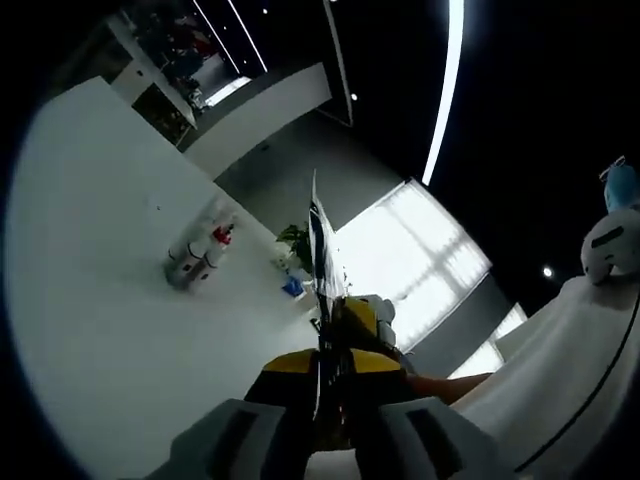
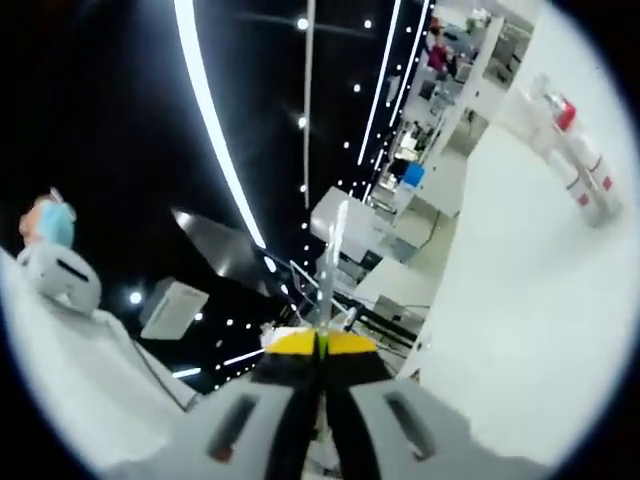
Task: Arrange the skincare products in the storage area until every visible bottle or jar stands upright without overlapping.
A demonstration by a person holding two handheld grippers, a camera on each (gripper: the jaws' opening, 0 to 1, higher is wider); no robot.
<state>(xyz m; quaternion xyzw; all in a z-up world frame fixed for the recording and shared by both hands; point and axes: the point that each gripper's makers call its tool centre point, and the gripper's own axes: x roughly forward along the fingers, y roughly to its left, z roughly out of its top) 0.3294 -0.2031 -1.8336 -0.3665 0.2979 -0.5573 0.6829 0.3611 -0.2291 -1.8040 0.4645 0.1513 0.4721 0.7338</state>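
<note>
A white table [image 1: 90, 330] spreads across the left gripper view, with a green potted plant [image 1: 295, 243] and a small blue object [image 1: 292, 287] past its far edge. Bright windows [image 1: 415, 255] glow behind, and a long ceiling light strip [image 2: 210, 130] crosses the dark ceiling in the right gripper view

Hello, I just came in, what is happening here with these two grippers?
A person holds a gripper in each hand, tilted up toward the ceiling lights. The left gripper and the right gripper both have their jaws together and carry nothing. The skincare bottles sit in a small cluster on the white table, apart from both grippers; their exact pose is too small to judge. They also show at the edge of the right gripper view. No bottle is being handled at this moment.
</note>
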